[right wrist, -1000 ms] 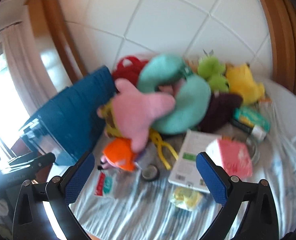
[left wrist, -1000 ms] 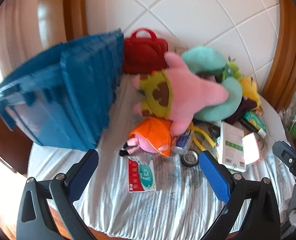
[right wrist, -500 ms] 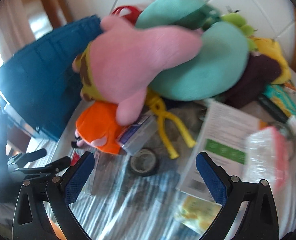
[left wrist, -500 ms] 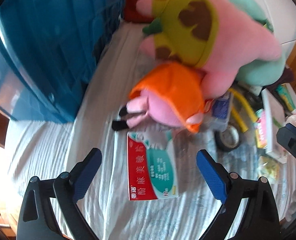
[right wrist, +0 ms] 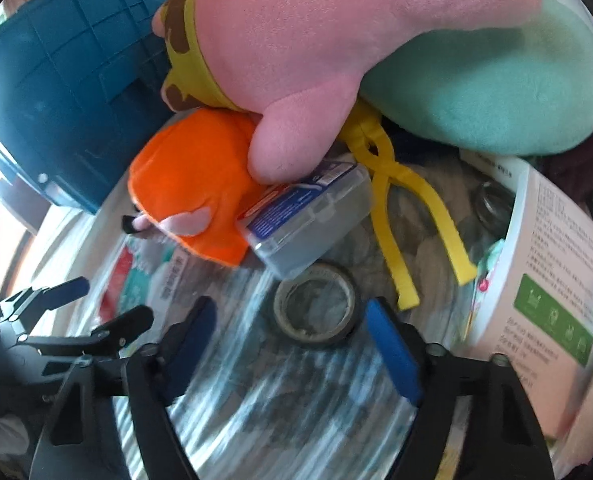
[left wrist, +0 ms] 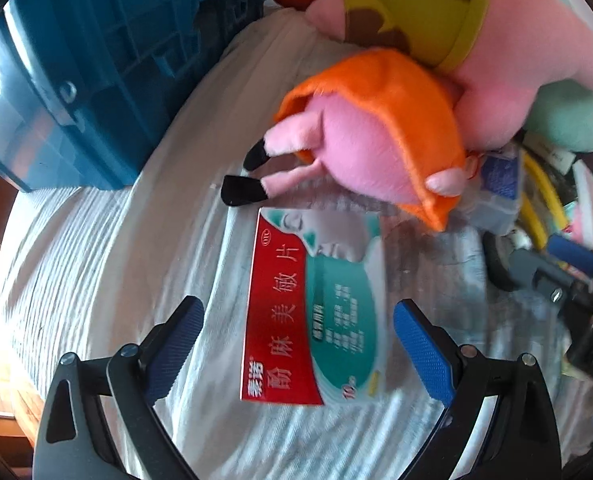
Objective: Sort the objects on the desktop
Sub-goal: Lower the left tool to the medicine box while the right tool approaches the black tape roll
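My left gripper (left wrist: pixel 298 342) is wide open, holding nothing, straddling the medicine box (left wrist: pixel 316 308), which lies flat on the cloth just below the orange plush (left wrist: pixel 380 136). The box's long axis runs straight away from me, so the fingers sit on its long sides. My right gripper (right wrist: pixel 292 344), also open and empty, hangs over the tape roll (right wrist: pixel 315 306) right of that plush.
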`<state>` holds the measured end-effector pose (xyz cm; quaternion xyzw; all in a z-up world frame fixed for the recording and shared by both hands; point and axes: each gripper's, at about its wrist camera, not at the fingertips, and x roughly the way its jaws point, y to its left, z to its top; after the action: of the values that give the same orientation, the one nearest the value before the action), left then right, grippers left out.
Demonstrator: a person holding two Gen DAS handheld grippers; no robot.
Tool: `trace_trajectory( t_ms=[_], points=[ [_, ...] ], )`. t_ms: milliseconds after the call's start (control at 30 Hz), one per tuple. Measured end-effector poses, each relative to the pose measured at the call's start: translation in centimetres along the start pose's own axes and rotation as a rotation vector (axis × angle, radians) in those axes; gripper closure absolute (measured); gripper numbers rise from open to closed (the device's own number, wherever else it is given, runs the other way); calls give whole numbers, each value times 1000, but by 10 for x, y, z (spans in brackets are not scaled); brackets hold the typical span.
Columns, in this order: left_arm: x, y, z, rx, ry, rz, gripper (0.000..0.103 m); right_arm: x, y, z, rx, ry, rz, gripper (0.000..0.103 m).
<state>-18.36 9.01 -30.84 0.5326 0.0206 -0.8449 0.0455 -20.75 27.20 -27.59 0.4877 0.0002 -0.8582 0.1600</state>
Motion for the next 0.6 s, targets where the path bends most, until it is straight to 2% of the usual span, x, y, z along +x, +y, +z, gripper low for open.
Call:
trace_trajectory(
  t_ms=[33,100,267,367,600],
  points=[
    [3,1,-2,-6,4,-3,5,0,2,1,-11,-12,-8,30],
    [6,2,-4,-11,9,-7,5,-2,8,4,-34,-40,-19,39],
    [9,1,-8,0,18,-12,5,0,12,3,-16,-31,-2,43],
    [9,2,-10,4,12,-21,5,5,10,-3,0,-18,-11,58],
    [9,2,-13,15,14,-34,5,10,3,-11,35,-1,-25,59]
  ],
)
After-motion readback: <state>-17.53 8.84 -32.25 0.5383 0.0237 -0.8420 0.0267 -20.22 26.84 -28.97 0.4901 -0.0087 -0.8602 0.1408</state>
